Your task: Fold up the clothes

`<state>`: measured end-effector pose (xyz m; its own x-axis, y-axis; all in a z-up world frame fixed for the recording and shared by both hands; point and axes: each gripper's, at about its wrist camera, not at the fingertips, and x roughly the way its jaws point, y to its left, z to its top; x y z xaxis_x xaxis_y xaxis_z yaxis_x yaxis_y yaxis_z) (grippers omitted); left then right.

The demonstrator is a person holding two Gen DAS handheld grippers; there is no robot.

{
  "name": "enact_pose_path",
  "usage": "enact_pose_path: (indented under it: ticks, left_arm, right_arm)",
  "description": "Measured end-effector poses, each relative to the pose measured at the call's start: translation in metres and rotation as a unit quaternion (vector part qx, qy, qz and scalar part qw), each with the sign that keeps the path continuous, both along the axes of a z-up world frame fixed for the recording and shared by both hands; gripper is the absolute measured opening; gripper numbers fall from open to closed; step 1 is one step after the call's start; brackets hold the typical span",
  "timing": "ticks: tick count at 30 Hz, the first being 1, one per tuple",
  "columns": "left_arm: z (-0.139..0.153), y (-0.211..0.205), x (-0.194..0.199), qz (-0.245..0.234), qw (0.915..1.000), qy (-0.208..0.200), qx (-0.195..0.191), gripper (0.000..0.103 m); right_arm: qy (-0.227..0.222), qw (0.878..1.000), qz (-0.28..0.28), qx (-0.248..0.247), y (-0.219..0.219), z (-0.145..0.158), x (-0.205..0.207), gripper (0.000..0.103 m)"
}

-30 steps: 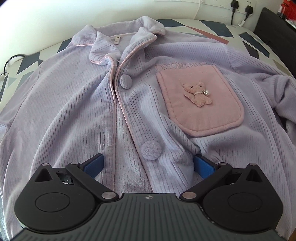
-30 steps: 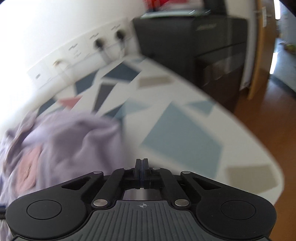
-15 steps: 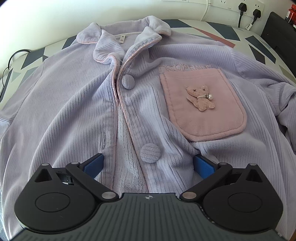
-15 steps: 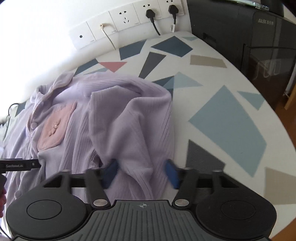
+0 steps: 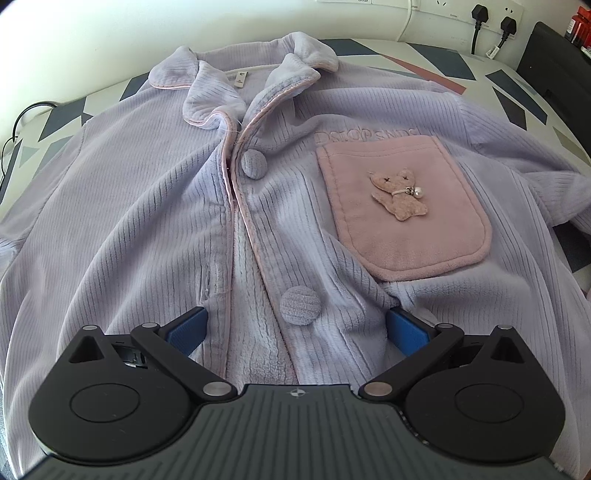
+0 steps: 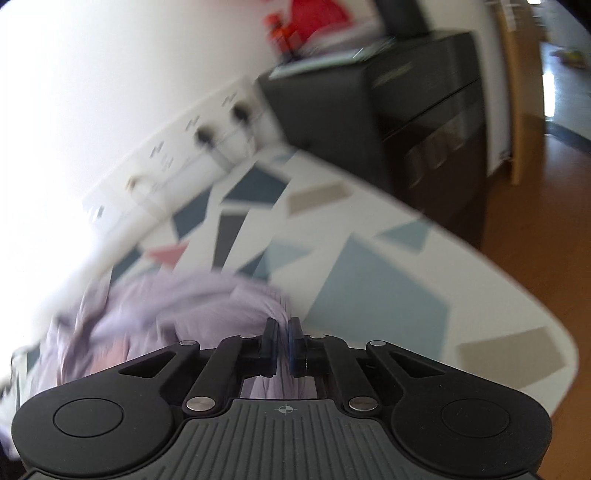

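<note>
Spread flat across the frame's centre on a white tabletop with grey and blue geometric shapes (image 5: pixel 436 55): a lilac ribbed fleece pyjama top (image 5: pixel 147 221), pink-piped, with round fabric-covered buttons and a soft pink patch pocket (image 5: pixel 406 214) bearing a small plush bear. Low in frame, left gripper (image 5: pixel 295 326), blue pads wide apart. Right gripper (image 6: pixel 282 345) pinched onto a blurred lilac fold.

One pajama top (image 5: pixel 147 229), two fabric buttons (image 5: pixel 254 165), one pink pocket (image 5: pixel 402 206), two plugs (image 5: pixel 480 13).
</note>
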<state>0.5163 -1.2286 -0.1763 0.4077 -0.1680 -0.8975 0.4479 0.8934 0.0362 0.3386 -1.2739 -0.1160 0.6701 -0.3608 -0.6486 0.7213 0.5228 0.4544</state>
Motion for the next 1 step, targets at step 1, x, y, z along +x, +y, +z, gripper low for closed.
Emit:
enact_pose_path:
  ticks: [1]
  left_arm:
    - [0.0,0.0002,0.0,0.0,1.0,0.0,0.0,0.103]
  right_arm:
    - [-0.012,1.0,-0.014,-0.009,-0.0024,0.0052,-0.0047,0.005]
